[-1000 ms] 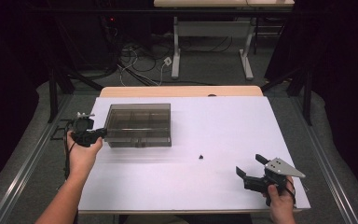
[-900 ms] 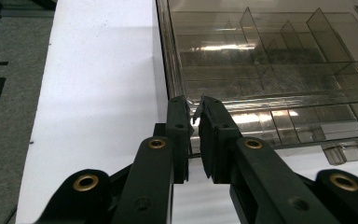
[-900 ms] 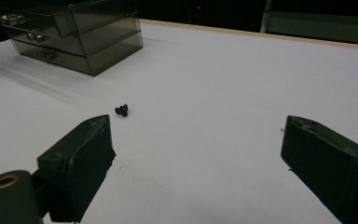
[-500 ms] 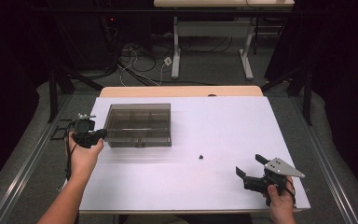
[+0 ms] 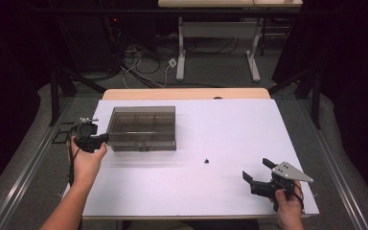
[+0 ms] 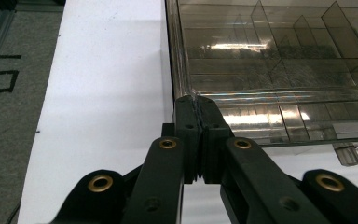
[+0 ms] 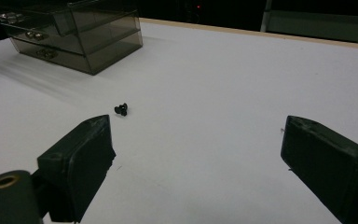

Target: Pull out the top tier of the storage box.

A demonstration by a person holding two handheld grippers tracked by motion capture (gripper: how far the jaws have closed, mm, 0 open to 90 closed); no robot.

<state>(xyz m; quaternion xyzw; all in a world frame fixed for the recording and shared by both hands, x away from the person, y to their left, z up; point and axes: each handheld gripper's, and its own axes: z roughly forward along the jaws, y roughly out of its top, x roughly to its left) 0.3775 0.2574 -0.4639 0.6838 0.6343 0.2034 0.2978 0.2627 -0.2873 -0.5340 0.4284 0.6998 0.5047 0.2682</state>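
A smoky clear compartment box lies on the white table sheet. My left gripper is at its left side. In the left gripper view the jaws have just been closing and now stand together, left gripper tips touching the rim of the box at its corner. Whether a thin lip is pinched there I cannot tell. My right gripper rests open near the front right of the table. A small black screw lies apart from it, ahead of the right gripper with the screw left of centre.
The box has small latches on its front face. A wooden table edge runs along the back. Cables and desk legs stand on the floor beyond. A metal rail runs along the left.
None visible from above: both hands, the box and the screw stay where they were.
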